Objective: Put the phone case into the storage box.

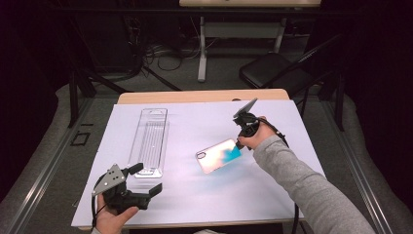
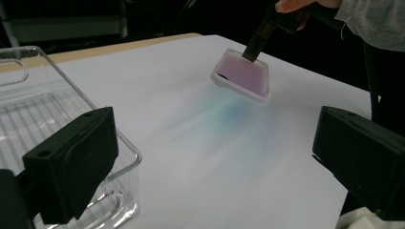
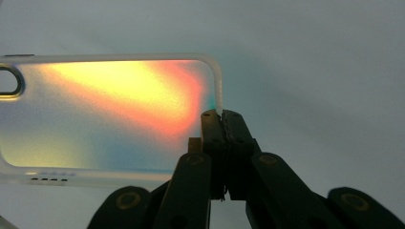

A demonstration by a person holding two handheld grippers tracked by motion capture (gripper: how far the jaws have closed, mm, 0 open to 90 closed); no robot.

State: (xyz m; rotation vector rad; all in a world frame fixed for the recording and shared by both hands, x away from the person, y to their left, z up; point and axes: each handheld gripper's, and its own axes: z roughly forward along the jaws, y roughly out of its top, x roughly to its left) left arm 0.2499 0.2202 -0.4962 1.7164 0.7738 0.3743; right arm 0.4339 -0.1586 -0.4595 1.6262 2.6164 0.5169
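The phone case (image 1: 218, 155) you hold sits just right of centre in the high view, tilted over the white mat (image 1: 195, 195), its blue end towards your right gripper (image 1: 239, 143) and its camera cut-out towards the lower left. In the right gripper view the case (image 3: 110, 112) fills the left half of the frame, glowing yellow, orange and pink inside a frosted clear rim; your jaws are pinched tight on its right edge, just left of centre at the bottom. In the left gripper view the case (image 2: 242, 76) appears pink near the top centre, tilted, with a blue-green tint on the mat (image 2: 205, 157) beneath it; whether its lower edge touches the mat you cannot tell.

No brand, label or readable writing shows on the case or anywhere else; only a short row of small slots marks its lower left rim in the right gripper view.

Your left gripper (image 1: 146, 181) rests at the lower left of the high view, jaws spread wide with nothing between them, just beside the near end of the long clear plastic tray (image 1: 149, 141). That tray (image 2: 33, 105) occupies the left side of the left gripper view, ribbed along its bottom.
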